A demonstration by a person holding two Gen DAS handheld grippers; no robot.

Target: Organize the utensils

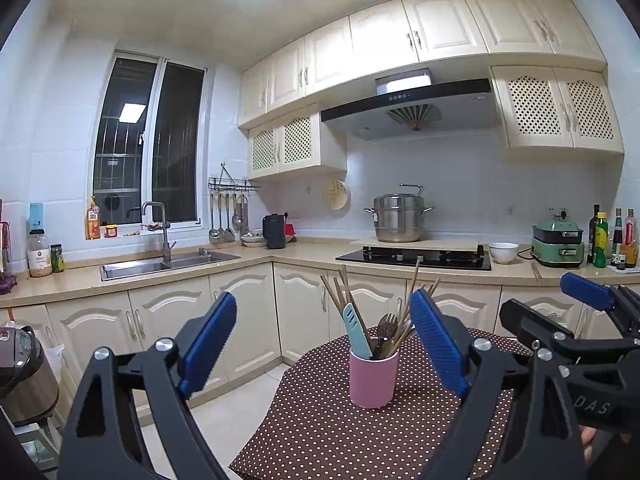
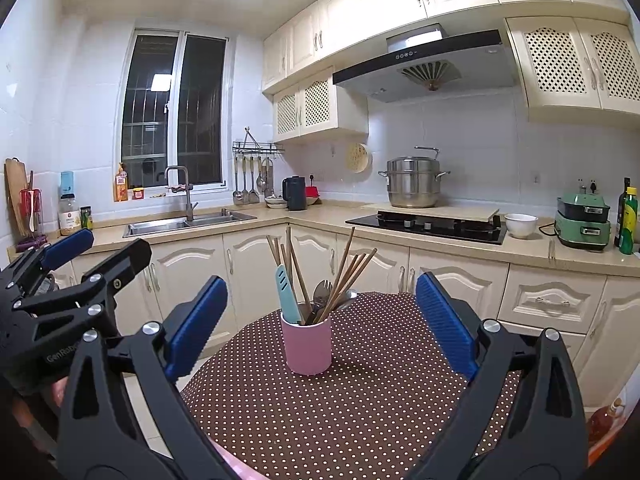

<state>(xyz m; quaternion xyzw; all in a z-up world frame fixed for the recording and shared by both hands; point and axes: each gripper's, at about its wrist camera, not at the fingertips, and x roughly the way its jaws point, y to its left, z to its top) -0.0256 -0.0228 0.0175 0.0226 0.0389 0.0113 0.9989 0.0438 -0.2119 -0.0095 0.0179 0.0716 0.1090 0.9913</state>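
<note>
A pink cup (image 1: 373,379) (image 2: 306,348) stands upright on a round table with a brown polka-dot cloth (image 1: 320,432) (image 2: 360,400). It holds several wooden chopsticks (image 1: 336,292) (image 2: 294,264), a light blue spatula (image 1: 355,334) (image 2: 289,294) and metal cutlery (image 1: 386,328) (image 2: 322,292). My left gripper (image 1: 324,344) is open, held level short of the cup, with nothing between its blue pads. My right gripper (image 2: 320,324) is open too, also short of the cup and empty. Each gripper shows at the edge of the other's view.
Cream cabinets and a beige counter (image 2: 400,216) run behind the table, with a sink (image 2: 188,224), a black hob (image 2: 428,226), a steel pot (image 2: 413,182), a white bowl (image 2: 520,225) and bottles. A rice cooker (image 1: 22,372) stands low at the left.
</note>
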